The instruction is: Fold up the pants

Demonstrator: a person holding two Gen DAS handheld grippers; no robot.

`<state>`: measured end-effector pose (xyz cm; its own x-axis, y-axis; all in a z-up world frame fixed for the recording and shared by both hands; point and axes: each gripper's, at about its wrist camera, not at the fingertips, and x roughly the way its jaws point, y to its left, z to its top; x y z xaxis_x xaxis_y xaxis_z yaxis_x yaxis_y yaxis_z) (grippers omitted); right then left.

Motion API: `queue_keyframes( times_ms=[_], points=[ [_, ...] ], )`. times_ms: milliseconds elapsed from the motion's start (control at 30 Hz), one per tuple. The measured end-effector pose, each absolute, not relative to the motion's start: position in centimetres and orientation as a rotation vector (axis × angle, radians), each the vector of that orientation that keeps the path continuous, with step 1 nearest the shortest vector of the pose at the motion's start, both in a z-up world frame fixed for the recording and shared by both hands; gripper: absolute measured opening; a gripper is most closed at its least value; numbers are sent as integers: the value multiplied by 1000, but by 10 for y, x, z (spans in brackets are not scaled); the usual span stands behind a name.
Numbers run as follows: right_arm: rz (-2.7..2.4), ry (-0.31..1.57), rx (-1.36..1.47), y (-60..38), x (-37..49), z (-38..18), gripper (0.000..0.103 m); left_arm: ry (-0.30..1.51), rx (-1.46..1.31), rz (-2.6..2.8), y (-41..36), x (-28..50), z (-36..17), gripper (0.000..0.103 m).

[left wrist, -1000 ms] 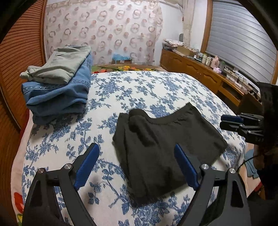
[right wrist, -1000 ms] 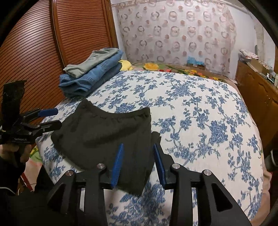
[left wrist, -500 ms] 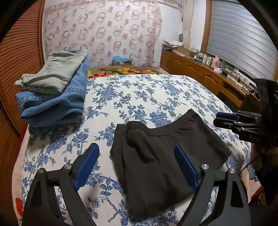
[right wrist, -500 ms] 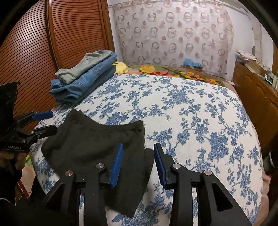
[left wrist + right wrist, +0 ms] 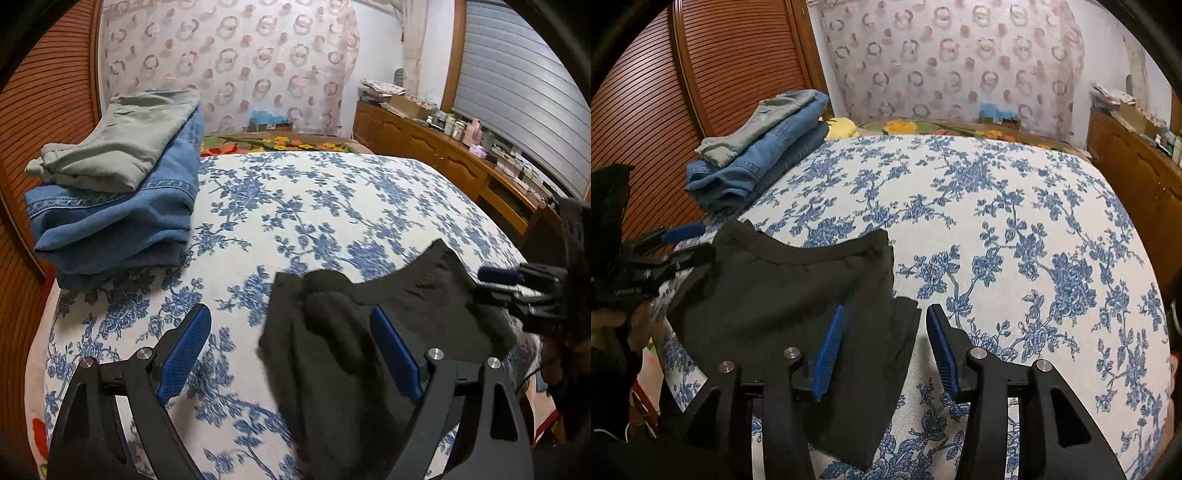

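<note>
We see the black pants (image 5: 354, 332) lying folded on the near edge of the bed (image 5: 332, 206), on its blue-flowered cover. In the left wrist view the waistband curves along the far side of the pants, and the long axis runs from the near left towards the far right, where one corner rises to a point. The fabric is flat except for a rumpled fold at the far left.

Our left gripper (image 5: 291, 350) has its blue fingers (image 5: 184, 347) spread wide, empty, tilted down over the near left part of the pants; the right-hand finger sits over the black cloth, the left-hand one over bare cover, and we cannot tell whether either touches.

Our right gripper (image 5: 886, 347) also points down at the near edge. Its jaws are opening, and the near right corner of the pants (image 5: 798, 295) lies between and beneath them, not pinched.

At the far left a stack of folded jeans (image 5: 110, 221) with a grey-green garment (image 5: 122, 147) on top stands well apart from the pants.
</note>
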<state>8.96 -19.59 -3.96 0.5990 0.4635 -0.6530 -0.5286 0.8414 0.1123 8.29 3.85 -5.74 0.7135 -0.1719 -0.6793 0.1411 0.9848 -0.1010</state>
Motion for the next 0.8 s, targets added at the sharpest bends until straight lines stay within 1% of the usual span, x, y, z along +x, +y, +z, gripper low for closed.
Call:
queue_keyframes(
  times_ms=[267, 500, 533, 600, 667, 733, 767, 800],
  points=[
    [578, 769, -121, -188, 98, -47, 49, 788, -68, -174, 45, 93, -67, 88],
    [569, 753, -157, -176, 104, -48, 49, 810, -74, -204, 42, 96, -72, 88],
    [566, 750, -160, -175, 104, -49, 49, 813, -75, -211, 42, 97, -73, 86],
    [565, 748, -158, -175, 104, -50, 49, 824, -83, -227, 42, 98, -75, 80],
    [566, 748, -157, -176, 104, -50, 49, 833, -91, -242, 41, 100, -76, 77],
    [567, 749, -154, -178, 103, -50, 49, 838, -97, -254, 41, 101, -77, 66],
    [568, 750, -154, -178, 103, -50, 49, 844, -101, -265, 40, 101, -77, 57],
    [566, 751, -155, -178, 102, -50, 49, 850, -107, -277, 39, 102, -78, 56]
  ],
)
